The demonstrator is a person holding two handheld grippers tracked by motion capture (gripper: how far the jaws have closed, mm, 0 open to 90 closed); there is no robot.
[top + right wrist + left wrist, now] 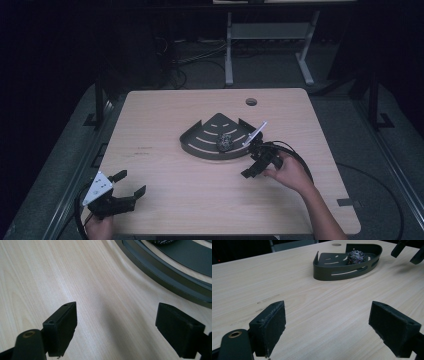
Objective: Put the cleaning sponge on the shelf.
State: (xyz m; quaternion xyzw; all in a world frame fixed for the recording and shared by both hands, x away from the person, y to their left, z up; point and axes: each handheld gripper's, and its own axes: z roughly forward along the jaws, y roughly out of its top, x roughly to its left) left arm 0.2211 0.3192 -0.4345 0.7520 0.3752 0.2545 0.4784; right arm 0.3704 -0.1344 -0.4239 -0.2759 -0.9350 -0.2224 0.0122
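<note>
Scrubber ball (224, 141): sits inside the dark corner tray (192, 145), mid-table.
Right gripper (257, 162): your jaws gape empty just beside the tray's curved wall, probably lining up.
Left gripper (127, 186): parked wide apart, holding nothing, well clear.

A dim lab: bare wooden table (165, 190), floor cables (200, 60), metal desk frame (270, 35).

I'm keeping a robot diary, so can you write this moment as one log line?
left gripper: open, near table front corner | right gripper: open, empty, beside tray | scrubber ball: inside tray
</note>
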